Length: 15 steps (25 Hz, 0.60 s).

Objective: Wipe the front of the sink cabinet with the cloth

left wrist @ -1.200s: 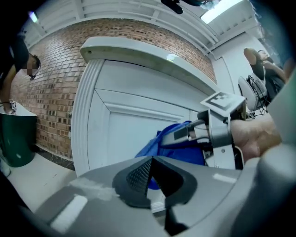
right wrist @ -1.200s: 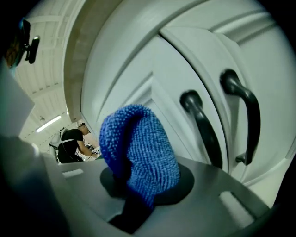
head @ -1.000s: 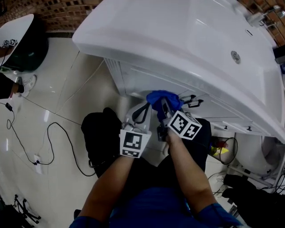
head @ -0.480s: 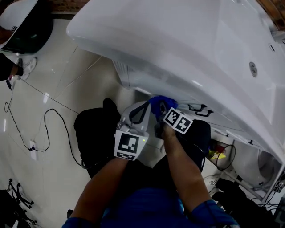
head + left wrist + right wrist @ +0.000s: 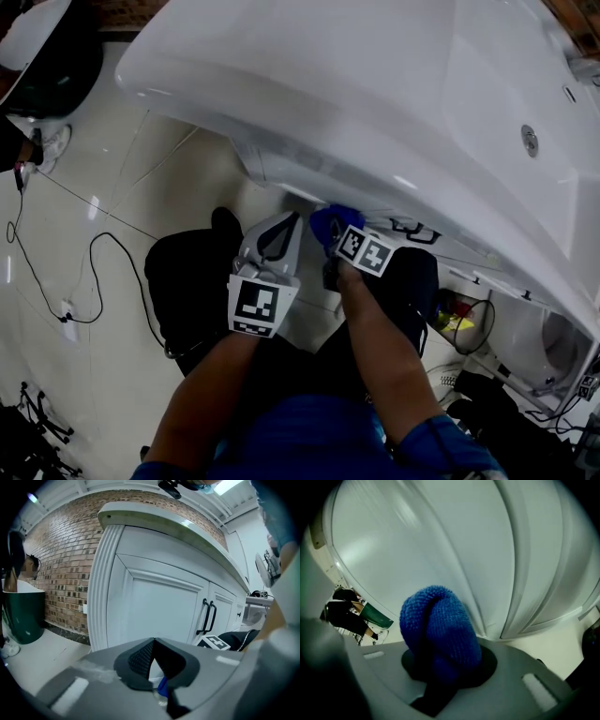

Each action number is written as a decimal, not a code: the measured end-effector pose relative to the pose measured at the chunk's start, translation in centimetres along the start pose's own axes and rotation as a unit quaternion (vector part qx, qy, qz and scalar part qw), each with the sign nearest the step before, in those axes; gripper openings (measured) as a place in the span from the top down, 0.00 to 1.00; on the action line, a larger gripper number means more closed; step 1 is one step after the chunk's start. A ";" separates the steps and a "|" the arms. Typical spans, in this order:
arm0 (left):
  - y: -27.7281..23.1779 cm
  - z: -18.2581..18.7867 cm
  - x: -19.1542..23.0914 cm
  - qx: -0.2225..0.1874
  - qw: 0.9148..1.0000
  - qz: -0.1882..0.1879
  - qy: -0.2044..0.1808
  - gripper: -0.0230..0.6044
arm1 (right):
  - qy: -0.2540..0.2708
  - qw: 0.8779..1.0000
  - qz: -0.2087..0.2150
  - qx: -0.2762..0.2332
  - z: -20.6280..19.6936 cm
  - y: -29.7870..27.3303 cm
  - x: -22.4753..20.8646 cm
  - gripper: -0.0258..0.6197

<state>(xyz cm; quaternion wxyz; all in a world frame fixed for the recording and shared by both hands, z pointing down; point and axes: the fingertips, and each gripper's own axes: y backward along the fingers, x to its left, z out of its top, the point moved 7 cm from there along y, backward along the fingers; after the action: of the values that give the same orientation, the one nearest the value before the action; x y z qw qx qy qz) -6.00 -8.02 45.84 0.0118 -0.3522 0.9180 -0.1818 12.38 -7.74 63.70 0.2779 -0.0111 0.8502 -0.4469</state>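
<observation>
- Since a second ago: the right tongs have slid left along the cabinet front and further under the sink's overhang. The cloth now shows in the head view only as a small blue tuft, further from the black door handles than before. Left tongs have kept alongside.
- Reading: a wiping stroke is under way across the left-hand door, with the doors to the right probably still to do.
- Right tongs: clamped on the cloth, which bulges out ahead of the tips, right up at the door panel. Actual contact not certain.
- Left tongs: tips pressed together and holding nothing, pointed at the cabinet's corner, clear of it. A blue sliver shows low behind the pads, source unclear.
- Cloth: blue, nubbly knit pile, wadded into a rounded lump.
- Cabinet: white, smooth painted panels with recessed moulding, fluted corner post.
- Sink: glossy white, curved rim.
- Floor: pale shiny tile.
</observation>
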 end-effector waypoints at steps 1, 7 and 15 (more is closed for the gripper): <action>-0.1 0.1 -0.3 -0.002 1.000 -0.002 -0.003 0.96 | 0.007 1.000 0.008 -0.005 0.0 0.6 0.5 0.85; -0.2 0.7 -1.6 -0.016 0.999 -0.015 -0.023 0.96 | 0.040 0.990 0.088 -0.100 2.2 8.9 5.8 0.85; 0.2 1.4 -4.9 -0.045 0.997 -0.043 -0.047 0.96 | 0.049 0.936 0.151 -0.314 10.2 24.1 10.5 0.85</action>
<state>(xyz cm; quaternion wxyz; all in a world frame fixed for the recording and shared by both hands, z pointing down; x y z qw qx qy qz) -2.19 -5.12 43.96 0.0310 -0.3993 0.9079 -0.1236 14.00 -3.80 35.85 0.2825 0.0523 0.9515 -0.1105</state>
